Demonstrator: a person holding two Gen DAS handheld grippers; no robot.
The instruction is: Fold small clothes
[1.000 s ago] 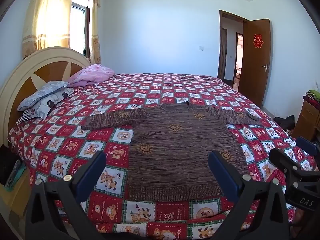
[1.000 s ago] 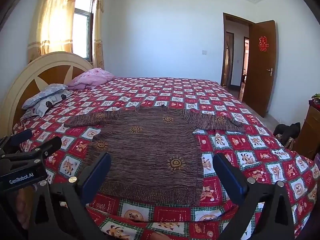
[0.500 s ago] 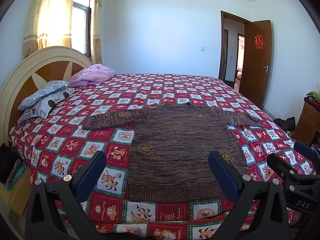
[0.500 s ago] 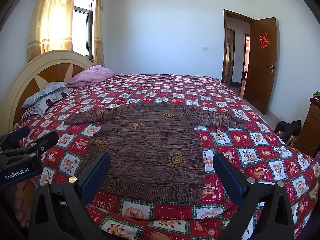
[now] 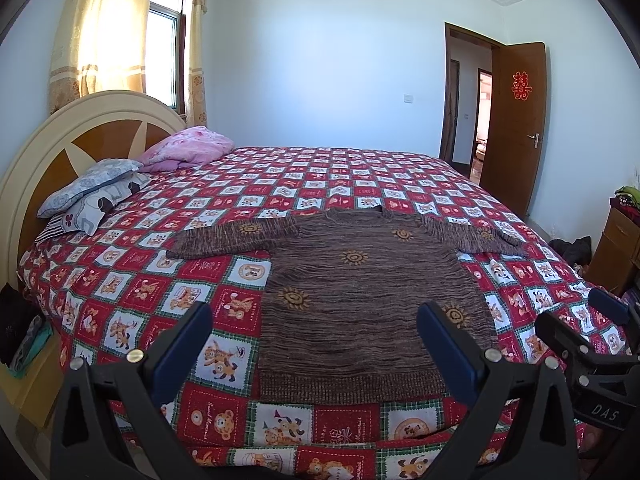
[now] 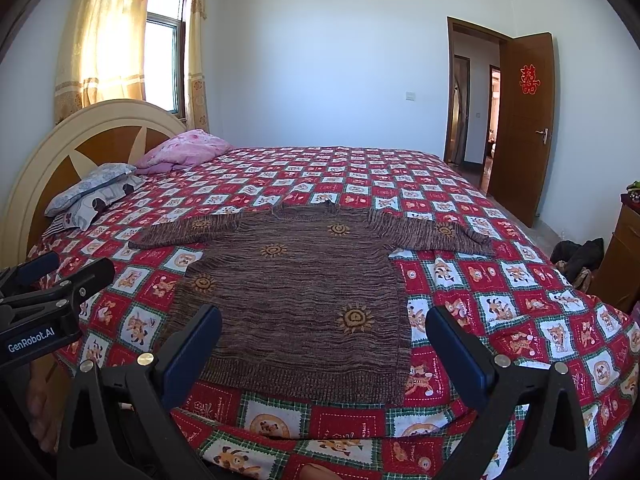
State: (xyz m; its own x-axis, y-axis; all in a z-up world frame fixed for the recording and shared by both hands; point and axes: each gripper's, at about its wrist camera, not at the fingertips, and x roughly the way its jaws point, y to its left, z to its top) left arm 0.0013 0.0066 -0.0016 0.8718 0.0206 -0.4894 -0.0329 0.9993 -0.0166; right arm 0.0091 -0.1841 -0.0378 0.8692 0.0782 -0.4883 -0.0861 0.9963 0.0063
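A brown knitted sweater (image 5: pixel 360 292) with orange sun motifs lies flat, sleeves stretched out to either side, across the centre of a bed (image 5: pixel 132 280) covered in a red-and-white cartoon patchwork quilt, its hem near the lower edge of the frame. The left gripper (image 5: pixel 314 328) hangs above the quilt at the bottom of the left wrist view, its blue-padded fingers (image 5: pixel 184 344) spread wide and holding nothing, the sweater's hem showing between them. The right gripper (image 6: pixel 322 332) likewise stands wide apart and empty over the sweater's lower edge (image 6: pixel 304 384). Pillows (image 5: pixel 92 192) rest against the rounded headboard (image 5: pixel 80 136) at left; a brown door (image 5: pixel 516 120) stands ajar at upper right.
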